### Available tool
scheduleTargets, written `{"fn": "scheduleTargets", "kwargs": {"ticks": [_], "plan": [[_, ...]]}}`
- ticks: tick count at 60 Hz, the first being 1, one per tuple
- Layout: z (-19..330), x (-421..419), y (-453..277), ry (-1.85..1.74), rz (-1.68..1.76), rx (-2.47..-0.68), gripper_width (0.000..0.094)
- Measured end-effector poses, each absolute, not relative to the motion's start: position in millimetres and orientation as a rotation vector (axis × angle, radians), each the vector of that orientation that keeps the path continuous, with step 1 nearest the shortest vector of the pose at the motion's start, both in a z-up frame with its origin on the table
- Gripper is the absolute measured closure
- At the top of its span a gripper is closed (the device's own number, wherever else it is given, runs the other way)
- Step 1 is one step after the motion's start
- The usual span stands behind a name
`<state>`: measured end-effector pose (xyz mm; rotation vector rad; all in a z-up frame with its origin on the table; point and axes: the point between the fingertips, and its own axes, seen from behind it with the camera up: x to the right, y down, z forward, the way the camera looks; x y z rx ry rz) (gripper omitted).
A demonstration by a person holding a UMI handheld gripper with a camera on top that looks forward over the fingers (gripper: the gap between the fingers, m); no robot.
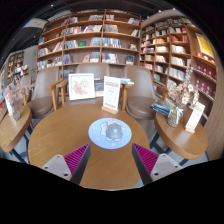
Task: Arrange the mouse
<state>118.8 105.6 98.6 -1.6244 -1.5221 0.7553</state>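
A grey mouse (114, 130) lies on a round pale blue mouse pad (101, 137) in the middle of a round wooden table (60, 135). My gripper (111, 160) is held above the table's near edge, with the mouse and pad just ahead of the fingers. The fingers are spread wide apart with nothing between them. The left pink pad (76, 156) and the right pink pad (146, 157) both show.
Armchairs (44, 92) stand around the table's far side. Upright display cards and books (81, 86) stand beyond the table. A side table (186, 140) with flowers (182, 97) is at the right. Bookshelves (95, 40) line the back wall.
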Motion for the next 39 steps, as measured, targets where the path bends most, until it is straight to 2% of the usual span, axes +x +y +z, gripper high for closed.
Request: {"fn": "scheduleTargets", "kwargs": {"ticks": [14, 25, 39], "plan": [[98.2, 215.9, 73.1, -1.504, 0.785, -1.601, 0.0087], [91.1, 250.5, 57.3, -1.530, 0.785, -1.574, 0.0088], [105.0, 270.4, 36.9, -1.546, 0.845, -1.538, 0.0083]]}}
